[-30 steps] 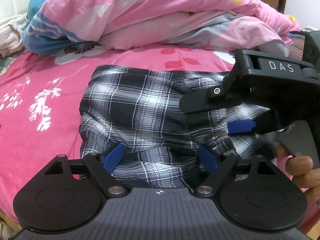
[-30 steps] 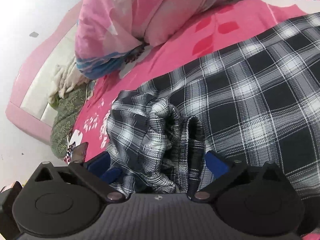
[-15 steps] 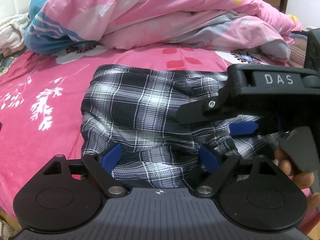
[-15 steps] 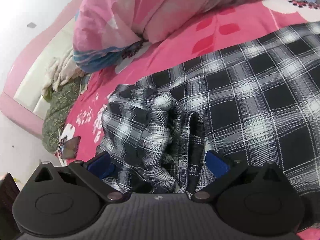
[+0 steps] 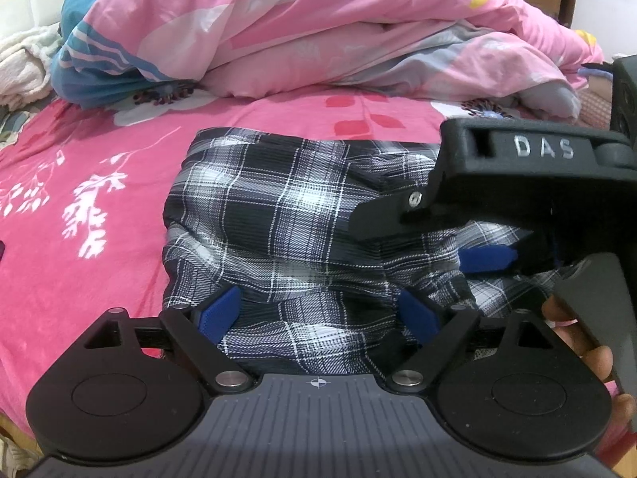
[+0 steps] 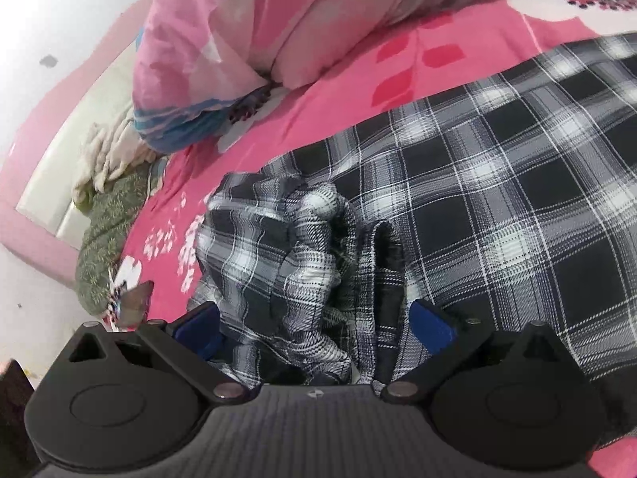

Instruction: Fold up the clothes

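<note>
Plaid shirt (image 5: 278,215) lies folded on pink bedsheet (image 5: 79,279), in front of the heaped pink quilt (image 5: 318,40). Left gripper (image 5: 318,314) has jaws spread wide w/ bunched plaid between the blue pads, which don't look to be pressing it. Right gripper (image 6: 314,326) likewise stands wide over a crumpled fold; pad contact there is hard to judge. A hand (image 5: 581,342) shows at right edge.

The plaid shirt (image 5: 278,215) is soft woven cloth; the bedsheet (image 5: 79,279) looks matt cotton.
</note>
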A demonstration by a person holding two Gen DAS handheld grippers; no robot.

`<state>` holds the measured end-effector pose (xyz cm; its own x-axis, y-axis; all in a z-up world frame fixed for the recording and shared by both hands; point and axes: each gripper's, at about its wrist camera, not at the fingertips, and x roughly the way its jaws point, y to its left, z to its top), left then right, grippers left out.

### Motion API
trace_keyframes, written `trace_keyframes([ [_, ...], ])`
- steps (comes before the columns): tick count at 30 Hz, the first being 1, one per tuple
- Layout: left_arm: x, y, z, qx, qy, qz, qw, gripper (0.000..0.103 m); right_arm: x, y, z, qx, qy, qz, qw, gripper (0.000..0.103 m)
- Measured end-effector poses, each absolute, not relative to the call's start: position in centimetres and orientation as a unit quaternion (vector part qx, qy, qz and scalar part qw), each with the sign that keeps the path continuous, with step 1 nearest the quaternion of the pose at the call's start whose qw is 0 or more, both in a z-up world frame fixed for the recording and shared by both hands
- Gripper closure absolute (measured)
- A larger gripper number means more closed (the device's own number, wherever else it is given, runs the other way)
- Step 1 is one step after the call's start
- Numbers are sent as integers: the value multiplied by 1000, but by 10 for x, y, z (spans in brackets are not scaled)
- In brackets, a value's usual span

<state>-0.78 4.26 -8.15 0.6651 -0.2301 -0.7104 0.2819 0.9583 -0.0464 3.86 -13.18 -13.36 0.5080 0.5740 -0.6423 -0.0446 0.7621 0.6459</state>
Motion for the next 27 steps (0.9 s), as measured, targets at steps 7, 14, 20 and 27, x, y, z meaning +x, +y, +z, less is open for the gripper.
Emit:
trace_keyframes([
  [7, -8, 43, -81, 34, 385, -138, 912, 14, 42, -135, -134, 302, 465, 189, 810, 0],
  [14, -8, 42, -81, 35, 385, -137, 912, 13, 37, -135, -135, 281, 453, 213, 819, 0],
  [20, -8, 43, -81, 32, 385, -137, 912, 13, 37, -149, -137, 303, 442, 241, 809, 0],
  [27, -6, 48, -82, 18, 389, -139, 910, 12, 46, -166, -119, 304, 418, 240, 822, 9],
])
